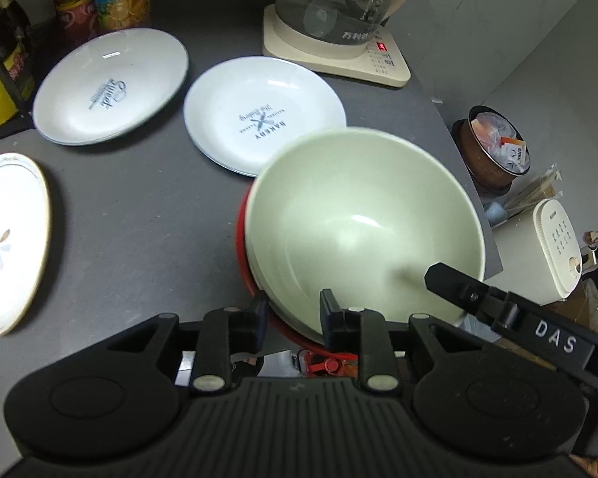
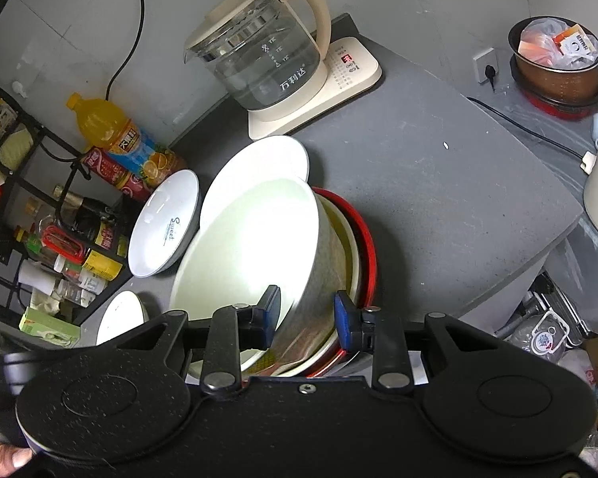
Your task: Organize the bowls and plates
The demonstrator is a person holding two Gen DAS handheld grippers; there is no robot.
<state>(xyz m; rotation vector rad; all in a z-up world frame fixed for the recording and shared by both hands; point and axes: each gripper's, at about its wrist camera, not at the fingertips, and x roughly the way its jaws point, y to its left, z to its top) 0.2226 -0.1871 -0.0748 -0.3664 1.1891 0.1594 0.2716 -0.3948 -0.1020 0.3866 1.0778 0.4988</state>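
Two plates (image 1: 111, 87) behind green bowl (image 1: 362, 223)

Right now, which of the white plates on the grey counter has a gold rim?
The oval white plate with a flower motif, at the far left edge. The two round plates, printed "Sweet" and "BAKERY", have no gold edge.

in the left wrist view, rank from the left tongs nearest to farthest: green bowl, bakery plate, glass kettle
From the left tongs:
1. green bowl, right at the fingertips, just ahead
2. bakery plate, behind the bowl, mid-counter
3. glass kettle, far back on its base
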